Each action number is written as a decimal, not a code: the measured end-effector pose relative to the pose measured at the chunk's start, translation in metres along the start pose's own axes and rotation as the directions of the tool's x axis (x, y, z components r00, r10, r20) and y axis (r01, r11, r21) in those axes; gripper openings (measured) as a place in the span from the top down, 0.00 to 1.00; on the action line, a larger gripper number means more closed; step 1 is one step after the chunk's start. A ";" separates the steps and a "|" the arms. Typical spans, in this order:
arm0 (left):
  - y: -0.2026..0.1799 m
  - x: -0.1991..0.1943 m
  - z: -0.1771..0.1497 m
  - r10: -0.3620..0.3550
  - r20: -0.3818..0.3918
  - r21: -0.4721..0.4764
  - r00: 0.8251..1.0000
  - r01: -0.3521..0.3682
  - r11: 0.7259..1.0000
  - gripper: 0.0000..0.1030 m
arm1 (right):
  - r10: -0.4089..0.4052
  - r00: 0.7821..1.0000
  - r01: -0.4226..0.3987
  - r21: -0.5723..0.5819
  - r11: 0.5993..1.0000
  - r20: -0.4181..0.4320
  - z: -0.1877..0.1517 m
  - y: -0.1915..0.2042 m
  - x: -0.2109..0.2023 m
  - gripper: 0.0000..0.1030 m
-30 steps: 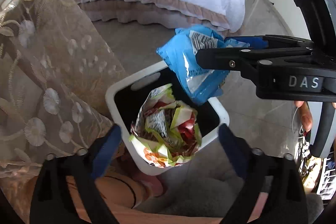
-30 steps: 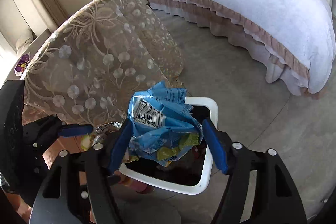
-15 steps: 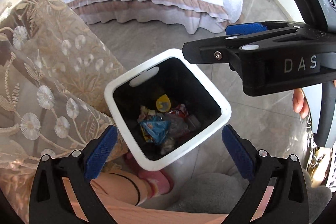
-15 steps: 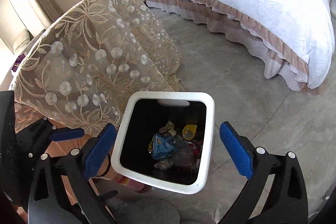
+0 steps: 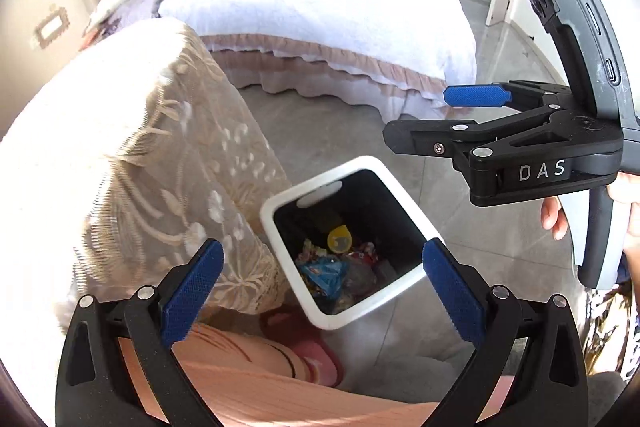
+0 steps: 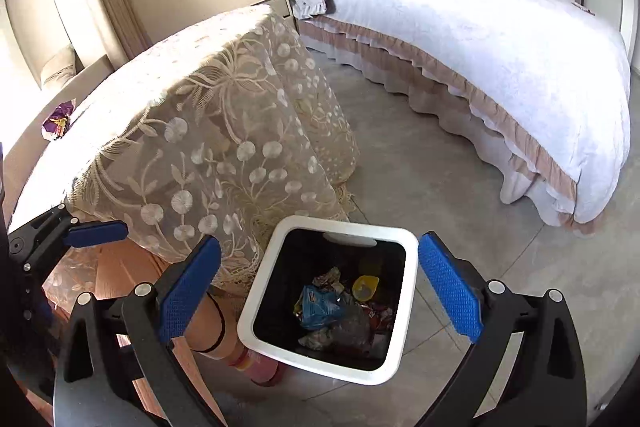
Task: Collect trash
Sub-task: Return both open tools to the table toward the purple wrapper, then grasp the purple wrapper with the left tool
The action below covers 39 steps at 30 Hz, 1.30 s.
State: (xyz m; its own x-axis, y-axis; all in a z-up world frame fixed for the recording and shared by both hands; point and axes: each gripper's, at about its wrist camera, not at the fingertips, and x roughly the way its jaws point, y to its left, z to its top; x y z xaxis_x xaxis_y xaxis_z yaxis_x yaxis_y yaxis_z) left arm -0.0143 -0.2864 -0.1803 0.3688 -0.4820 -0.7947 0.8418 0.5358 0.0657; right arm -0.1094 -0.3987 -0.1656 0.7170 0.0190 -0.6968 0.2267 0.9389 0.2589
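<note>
Lace-covered table (image 6: 208, 115): seen to the left of both grippers, its cloth hanging down to the floor just beside the bin.
Purple wrapper (image 6: 58, 121): spotted on the tabletop, far off to the left of the right gripper, lying in bright sun.
Left gripper (image 5: 320, 291): held above the bin with its blue pads spread wide; nothing is gripped between them.
Person's foot (image 6: 256, 367): glimpsed below the gripper fingers, in a pink slipper, touching the bin's near-left corner.
Trash bin (image 6: 256, 307): white rim, black inside, placed on the grey floor directly ahead of and below both grippers, framed between the fingers of each.
Trash (image 6: 320, 307): a crumpled blue packet is seen at the bottom of the bin, with a yellow lid (image 6: 365, 287) and other wrappers packed round it.
Right gripper (image 6: 320, 291): carried wide open over the bin, empty; in the left wrist view it is seen side-on at upper right (image 5: 436, 123), a hand (image 5: 628, 219) wrapped round its handle.
Bed (image 6: 500, 39): white cover with a pink frill, lying beyond the bin, ahead and to the right.
</note>
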 end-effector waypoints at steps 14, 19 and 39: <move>0.083 -0.101 -0.012 0.249 0.190 -0.198 0.950 -0.212 0.957 0.05 | 0.145 0.979 -0.101 -0.274 0.956 0.144 0.061 0.115 -0.030 0.05; 0.136 -0.134 -0.032 0.375 0.197 -0.293 0.906 -0.311 0.904 0.05 | 0.210 0.968 -0.139 -0.403 0.905 0.137 0.080 0.182 -0.022 0.05; 0.375 -0.211 -0.135 0.619 0.027 -0.597 0.785 -0.484 0.640 0.05 | 0.402 0.914 -0.325 -0.687 0.650 -0.052 0.113 0.417 0.069 0.05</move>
State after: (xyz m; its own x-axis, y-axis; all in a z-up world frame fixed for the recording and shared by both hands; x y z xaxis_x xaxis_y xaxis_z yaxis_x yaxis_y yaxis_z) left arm 0.1707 0.1097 -0.0692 0.8209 -0.0656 -0.5673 0.1251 0.9899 0.0667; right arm 0.1088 -0.0450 -0.0299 0.7121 0.4131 -0.5677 -0.5388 0.8400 -0.0647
